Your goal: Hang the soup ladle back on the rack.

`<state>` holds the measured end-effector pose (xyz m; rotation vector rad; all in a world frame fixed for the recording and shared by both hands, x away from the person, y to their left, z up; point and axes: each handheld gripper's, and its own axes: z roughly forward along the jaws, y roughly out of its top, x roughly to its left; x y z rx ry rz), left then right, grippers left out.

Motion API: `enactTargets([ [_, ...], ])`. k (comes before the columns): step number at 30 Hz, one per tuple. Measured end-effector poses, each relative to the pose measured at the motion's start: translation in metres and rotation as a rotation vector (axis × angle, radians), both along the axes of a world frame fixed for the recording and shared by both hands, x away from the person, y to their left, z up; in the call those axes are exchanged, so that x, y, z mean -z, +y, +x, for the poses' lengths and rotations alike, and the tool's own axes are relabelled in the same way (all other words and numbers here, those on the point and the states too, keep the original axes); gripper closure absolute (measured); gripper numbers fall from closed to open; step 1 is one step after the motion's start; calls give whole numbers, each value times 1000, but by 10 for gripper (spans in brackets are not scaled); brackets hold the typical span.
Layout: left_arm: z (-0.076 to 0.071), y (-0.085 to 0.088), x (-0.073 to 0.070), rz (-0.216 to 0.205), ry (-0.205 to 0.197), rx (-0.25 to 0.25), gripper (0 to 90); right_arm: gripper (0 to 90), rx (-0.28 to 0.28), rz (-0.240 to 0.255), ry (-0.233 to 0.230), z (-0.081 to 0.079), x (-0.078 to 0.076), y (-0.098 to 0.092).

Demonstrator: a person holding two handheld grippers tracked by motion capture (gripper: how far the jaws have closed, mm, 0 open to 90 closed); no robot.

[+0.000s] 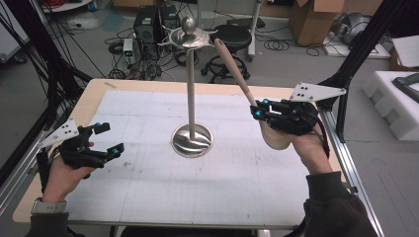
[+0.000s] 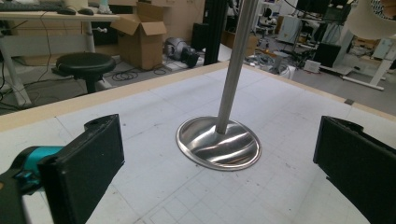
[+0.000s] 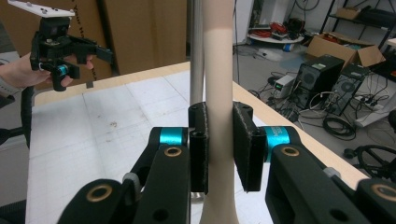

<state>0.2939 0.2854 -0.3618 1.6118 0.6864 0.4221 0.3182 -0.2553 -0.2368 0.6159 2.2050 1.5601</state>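
Spoon (image 1: 236,69), a pale wooden one, is clamped at its neck by the right gripper (image 1: 258,109); its handle slants up toward the stand (image 1: 191,94), its bowl hanging just below the jaws above the tabletop (image 1: 148,197). Left gripper (image 1: 109,139) hovers well apart at the left edge, jaws spread wide around nothing.

The spoon (image 3: 218,93) runs off the top and bottom edges of the right gripper view; its bowl is partly hidden behind the right gripper (image 1: 259,108) in the high view. The stand (image 2: 232,70) pole is cut off at the left gripper view's top.
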Motion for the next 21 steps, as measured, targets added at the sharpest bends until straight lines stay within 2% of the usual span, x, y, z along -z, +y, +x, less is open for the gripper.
enactTargets([
  [12,0,0,0,-1,1,-1,22,782,-3,-15,28,5,8,7],
  [21,-1,0,-1,-2,-2,1,22,783,0,-43,43,11,12,17],
])
